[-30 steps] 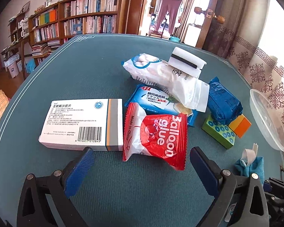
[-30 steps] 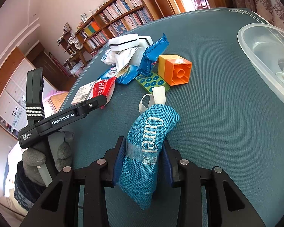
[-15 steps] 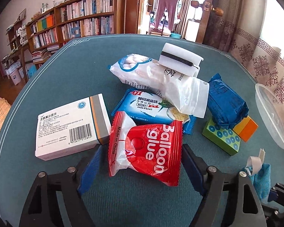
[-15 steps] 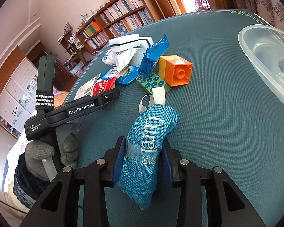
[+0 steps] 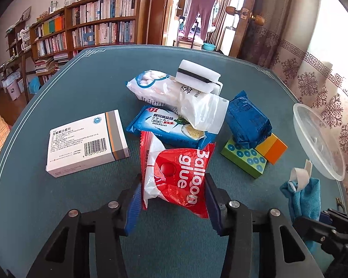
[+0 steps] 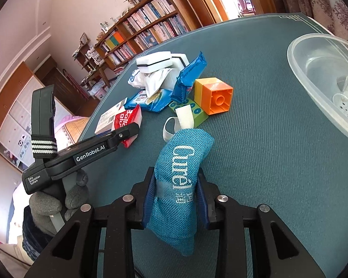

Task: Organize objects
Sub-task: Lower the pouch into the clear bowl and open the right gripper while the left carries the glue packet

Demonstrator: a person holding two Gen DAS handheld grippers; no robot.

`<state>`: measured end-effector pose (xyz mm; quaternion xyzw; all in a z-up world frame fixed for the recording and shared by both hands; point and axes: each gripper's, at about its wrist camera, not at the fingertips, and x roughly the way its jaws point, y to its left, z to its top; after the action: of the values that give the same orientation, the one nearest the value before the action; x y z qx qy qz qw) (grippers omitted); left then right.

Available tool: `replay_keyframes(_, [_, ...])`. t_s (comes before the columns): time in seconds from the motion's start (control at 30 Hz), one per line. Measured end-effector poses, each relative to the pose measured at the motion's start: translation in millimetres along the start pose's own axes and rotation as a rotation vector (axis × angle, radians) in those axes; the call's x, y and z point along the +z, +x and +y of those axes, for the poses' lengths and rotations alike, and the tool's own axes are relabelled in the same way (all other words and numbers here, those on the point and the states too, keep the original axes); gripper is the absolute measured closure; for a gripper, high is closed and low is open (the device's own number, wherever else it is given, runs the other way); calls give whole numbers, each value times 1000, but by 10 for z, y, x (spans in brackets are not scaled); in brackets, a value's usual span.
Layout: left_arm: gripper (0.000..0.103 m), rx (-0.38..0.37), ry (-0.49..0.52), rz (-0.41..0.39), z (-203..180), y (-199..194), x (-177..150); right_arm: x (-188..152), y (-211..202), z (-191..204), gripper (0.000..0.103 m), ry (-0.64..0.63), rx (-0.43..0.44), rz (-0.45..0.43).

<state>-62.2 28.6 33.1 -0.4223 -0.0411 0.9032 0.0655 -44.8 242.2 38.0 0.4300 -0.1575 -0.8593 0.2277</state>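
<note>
At lower centre, the red balloon glue packet (image 5: 177,178) is being closed on by the left gripper (image 5: 174,206). The blue fabric pouch (image 6: 181,185) is pinched firmly by the right gripper (image 6: 176,199), low in the frame.

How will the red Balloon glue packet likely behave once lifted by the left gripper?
The Balloon glue packet is probably floppy and light: its film wrinkles between the closing left gripper. Glossy wrapper may slip.
</note>
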Motion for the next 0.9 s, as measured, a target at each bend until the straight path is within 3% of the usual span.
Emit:
replay_keyframes(0.33, [52, -29, 52, -15, -254, -103, -42, 210, -413, -258, 69, 59, -47, -125])
replay_keyframes(0.7, [52, -81, 132, -19, -614, -152, -61, 453, -1062, -1001, 69, 219, -235, -322])
replay_keyframes(0.9, [52, -97, 163, -17, -798, -142, -50, 545, -1192, -1378, 69, 277, -331, -364])
